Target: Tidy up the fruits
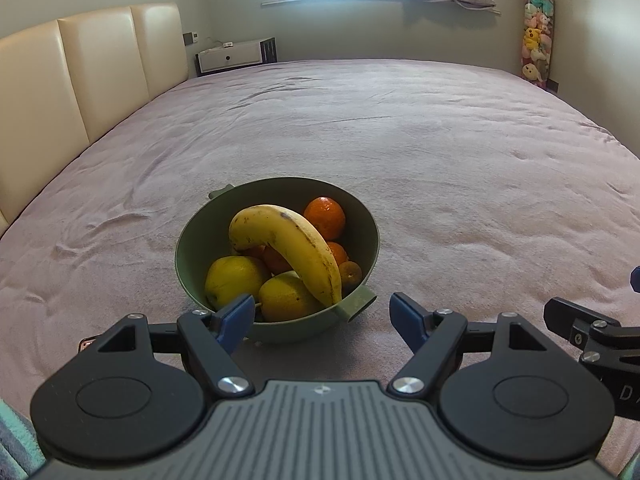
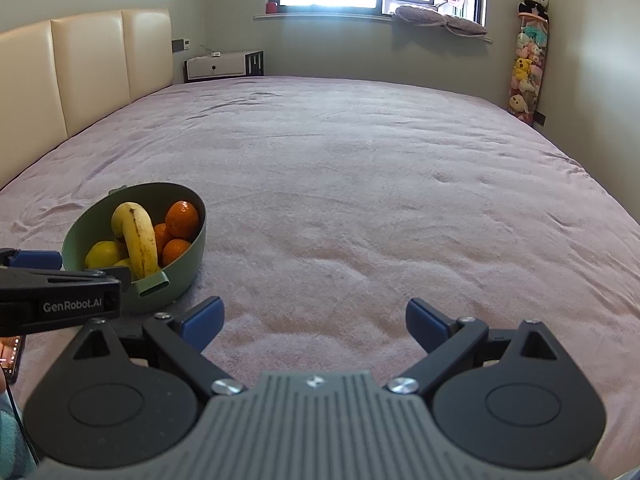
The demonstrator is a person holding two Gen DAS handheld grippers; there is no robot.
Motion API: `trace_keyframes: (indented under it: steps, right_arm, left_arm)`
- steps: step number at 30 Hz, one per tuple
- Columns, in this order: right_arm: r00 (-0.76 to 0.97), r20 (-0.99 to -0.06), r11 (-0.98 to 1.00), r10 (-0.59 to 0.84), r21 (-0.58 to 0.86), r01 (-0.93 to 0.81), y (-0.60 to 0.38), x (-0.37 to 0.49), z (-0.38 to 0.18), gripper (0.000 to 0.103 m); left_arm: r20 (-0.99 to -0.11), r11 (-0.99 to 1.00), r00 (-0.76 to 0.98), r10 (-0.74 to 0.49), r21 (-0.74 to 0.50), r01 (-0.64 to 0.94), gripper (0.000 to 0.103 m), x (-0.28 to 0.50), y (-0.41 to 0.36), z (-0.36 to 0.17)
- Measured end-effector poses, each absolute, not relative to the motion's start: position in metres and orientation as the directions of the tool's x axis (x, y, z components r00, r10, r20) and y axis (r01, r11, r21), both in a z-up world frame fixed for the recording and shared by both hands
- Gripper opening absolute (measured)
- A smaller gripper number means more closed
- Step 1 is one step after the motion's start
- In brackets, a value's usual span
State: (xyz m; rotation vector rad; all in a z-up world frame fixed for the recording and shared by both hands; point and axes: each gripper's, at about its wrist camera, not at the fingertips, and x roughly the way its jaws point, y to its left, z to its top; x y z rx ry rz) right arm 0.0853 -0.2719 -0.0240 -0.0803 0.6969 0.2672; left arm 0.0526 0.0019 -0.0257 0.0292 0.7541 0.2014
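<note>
Bowl: we take the green bowl [image 1: 276, 256] as our landmark; it sits on the bed [image 1: 400, 160], toward the near edge, and the soft cover dents slightly under it, which we judge keeps it from sliding
Fruit: all of it lies inside the bowl; the banana [image 1: 298, 250] arches across the top because it is too long to sink in, its lower tip resting on the near rim beside the handle; two yellow apples [image 1: 234, 282] sit at the near side, the oranges [image 1: 325, 218] at the far side
Left claw: the left claw [image 1: 322, 316] is spread wide and empty, just in front of the bowl; one fingertip overlaps the near rim, which we read as lining up on the fruit
Right claw: the right claw [image 2: 314, 318] is spread wide and empty, well to the right of the bowl over bare cover; we judge it waits there to receive or place fruit
</note>
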Motion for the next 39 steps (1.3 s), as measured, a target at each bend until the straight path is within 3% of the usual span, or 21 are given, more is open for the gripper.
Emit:
trace_keyframes:
  steps: [39]
  right_arm:
    - [0.73,-0.646,0.961,0.224,0.02,-0.277,-0.2716,0.0861,-0.0244,0.094]
  left_arm:
    - [-0.674,0.978,0.713,0.195,0.081,-0.191,0.09,0.0518,0.0041,-0.0237]
